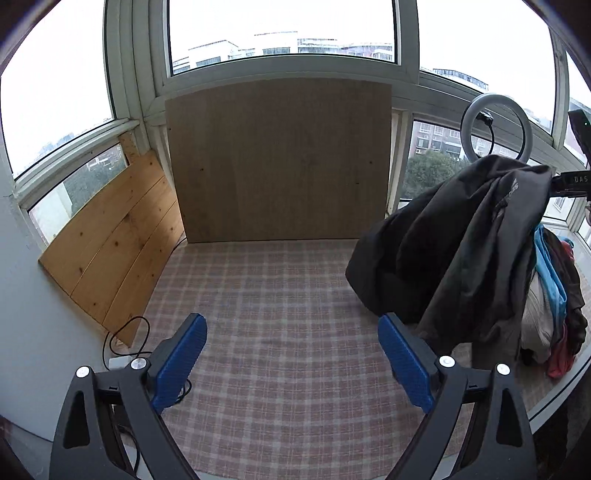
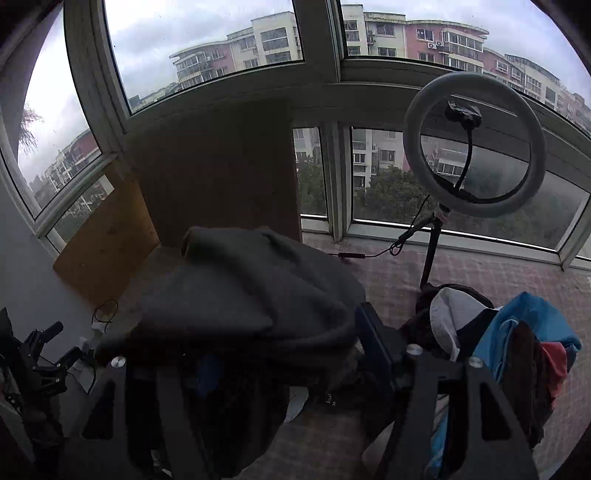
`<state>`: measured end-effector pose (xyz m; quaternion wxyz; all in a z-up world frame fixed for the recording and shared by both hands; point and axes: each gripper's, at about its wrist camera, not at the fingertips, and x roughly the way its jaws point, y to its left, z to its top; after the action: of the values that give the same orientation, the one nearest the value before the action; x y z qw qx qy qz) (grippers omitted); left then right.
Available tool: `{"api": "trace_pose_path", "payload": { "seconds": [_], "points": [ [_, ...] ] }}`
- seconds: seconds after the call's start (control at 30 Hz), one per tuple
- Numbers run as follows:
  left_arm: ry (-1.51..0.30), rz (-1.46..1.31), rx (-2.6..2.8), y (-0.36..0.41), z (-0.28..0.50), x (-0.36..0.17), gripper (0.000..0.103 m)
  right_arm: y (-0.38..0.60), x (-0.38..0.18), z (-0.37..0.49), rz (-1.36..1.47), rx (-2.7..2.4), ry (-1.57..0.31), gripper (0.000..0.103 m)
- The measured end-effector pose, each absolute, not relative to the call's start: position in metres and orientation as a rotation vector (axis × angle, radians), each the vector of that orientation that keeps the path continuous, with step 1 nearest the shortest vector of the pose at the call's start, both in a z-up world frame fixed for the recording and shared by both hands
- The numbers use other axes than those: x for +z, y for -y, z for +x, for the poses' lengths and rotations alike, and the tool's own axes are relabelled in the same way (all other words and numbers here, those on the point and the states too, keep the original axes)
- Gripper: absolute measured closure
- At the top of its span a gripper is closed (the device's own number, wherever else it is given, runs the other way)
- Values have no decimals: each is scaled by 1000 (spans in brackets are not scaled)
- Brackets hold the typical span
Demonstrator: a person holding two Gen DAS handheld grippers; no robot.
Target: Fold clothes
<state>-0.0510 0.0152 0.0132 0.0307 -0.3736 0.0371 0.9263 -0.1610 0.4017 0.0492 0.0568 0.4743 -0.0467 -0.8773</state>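
Left hand-held gripper [image 1: 291, 360] open, blue pads [image 1: 183, 360] wide apart, nothing between them, poised over the checked surface [image 1: 280, 295]. Right hand-held gripper [image 2: 284, 354] lifted, with a dark garment [image 1: 454, 251] bunched over and between its fingers; apparently clamped on the cloth, though the left finger lies hidden under fabric and only the right one [image 2: 376, 343] shows, pressed against the bundle. Seen from the left wrist: garment hanging in the air at the right side, lower edge reaching down close to the surface, small pale print near its top. Beyond it, at the far right edge of the surface, a pile of clothes [image 1: 554, 306] in white, blue, red and dark tones. Ring light [image 2: 474, 144] on a stand behind the pile, by the window [image 1: 280, 33]. Upright brown board [image 1: 280, 158] against the window at the back, pine panel [image 1: 114, 240] leaning at the left, black cable [image 1: 125, 332] below the panel.
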Motion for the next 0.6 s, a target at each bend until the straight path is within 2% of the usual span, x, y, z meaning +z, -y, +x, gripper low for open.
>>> {"api": "trace_pose_path", "payload": {
  "seconds": [0.07, 0.13, 0.23, 0.43, 0.6],
  "points": [
    [-120, -1197, 2851, -7, -47, 0, 9, -398, -14, -163, 1545, -2574, 182, 39],
    [-96, -1251, 2829, -1, -46, -15, 9, -395, -59, -150, 1532, -2504, 209, 39],
    [-73, -1334, 2773, -3, -49, -44, 9, -380, -110, -134, 1580, -2429, 150, 39],
    [-57, -1486, 2635, -21, -62, -103, 9, -351, -169, -143, 1682, -2374, 127, 39],
    [-118, -1578, 2521, -60, -90, -155, 9, -353, -189, -166, 1640, -2354, 334, 39]
  ]
}}
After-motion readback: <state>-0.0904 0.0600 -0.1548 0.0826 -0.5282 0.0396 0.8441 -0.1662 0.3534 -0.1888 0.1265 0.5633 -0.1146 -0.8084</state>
